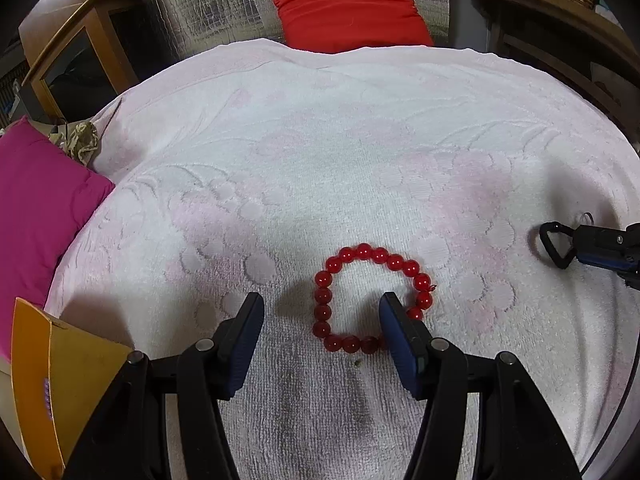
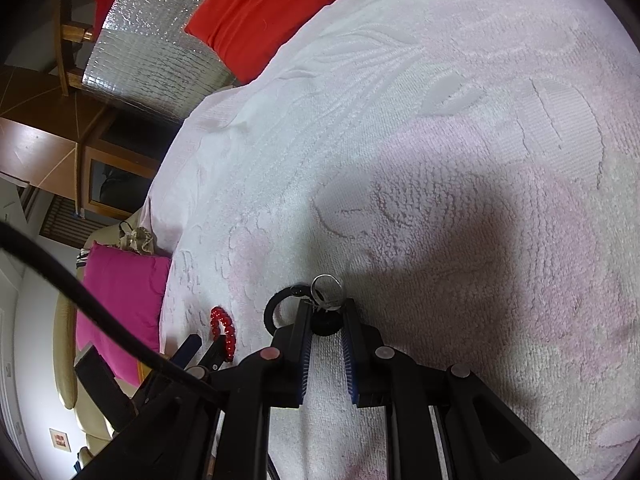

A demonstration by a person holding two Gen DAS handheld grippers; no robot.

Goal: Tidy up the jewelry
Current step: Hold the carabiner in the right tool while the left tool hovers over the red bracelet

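A red bead bracelet (image 1: 372,300) lies flat on the white towel (image 1: 320,160). My left gripper (image 1: 323,314) hovers over it, open. Its left finger stands outside the bead circle and its right finger covers the circle's lower right beads, so the left side of the bracelet sits between the jaws without either pad pressing on it. My right gripper (image 2: 327,312) is shut on a small black piece with a black loop (image 2: 276,306) and a silver ring (image 2: 326,288), low over the towel. In the left wrist view that gripper (image 1: 580,244) enters from the right with the loop (image 1: 554,246) sticking out.
An open yellow box (image 1: 60,380) with purple beads (image 1: 47,396) inside stands at the left gripper's lower left. A pink cushion (image 1: 40,208) lies left of the towel and a red cushion (image 1: 344,4) beyond its far edge. A black cable (image 2: 80,300) crosses the right wrist view.
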